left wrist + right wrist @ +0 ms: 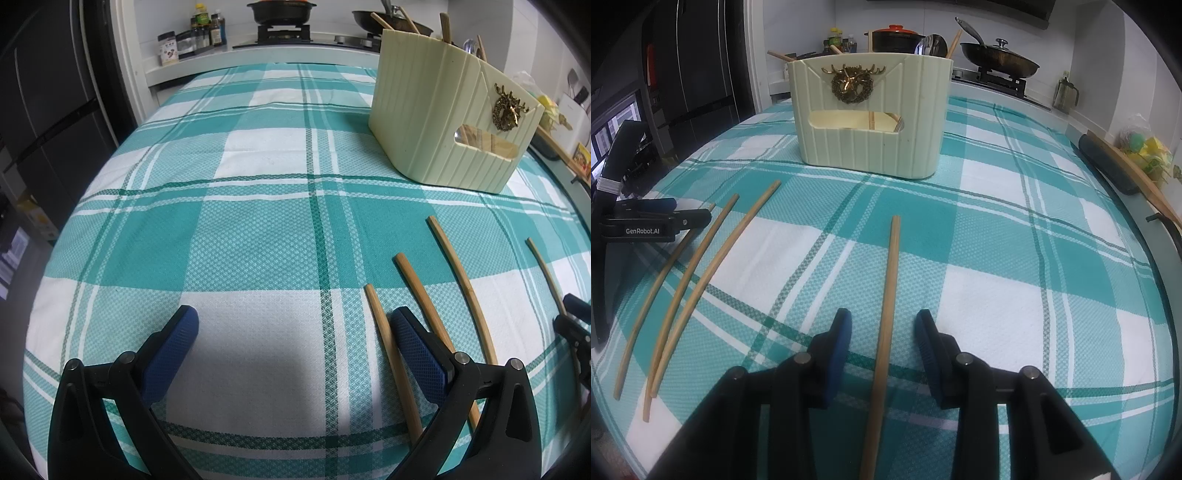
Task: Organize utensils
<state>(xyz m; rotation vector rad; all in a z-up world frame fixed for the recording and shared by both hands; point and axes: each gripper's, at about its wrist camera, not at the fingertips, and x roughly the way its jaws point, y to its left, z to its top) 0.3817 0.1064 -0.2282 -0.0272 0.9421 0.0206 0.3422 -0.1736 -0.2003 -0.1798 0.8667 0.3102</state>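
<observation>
Four thin bamboo chopsticks lie loose on the teal-and-white checked tablecloth [997,295]. In the right wrist view one single chopstick [886,314] runs from 6 o'clock up toward 12, passing between the blue pads of the right gripper [882,325]. The jaws stand partly spread on either side of it, and neither pad touches the wood. The other three chopsticks [683,280] fan out at 9 o'clock, side by side and slightly curved by the lens.

At 12 o'clock stands the cream ribbed plastic utensil holder [871,147], upright, with a gold stag-head ornament [852,83] on its front and a cut-out window below it. Wooden handles and a metal spoon stick up out of its top.

In the left wrist view the left gripper [295,325] points down at the cloth, jaws spread wide with nothing between them; its right pad lies over one chopstick. Seen from the right wrist at 9 o'clock, its black body carries the white writing "GenRobot.AI" [642,231].

Beyond the table, a black wok [997,61] with a lid sits on a stove at 1 o'clock, and a pot with a red lid [895,37] sits behind the holder.
</observation>
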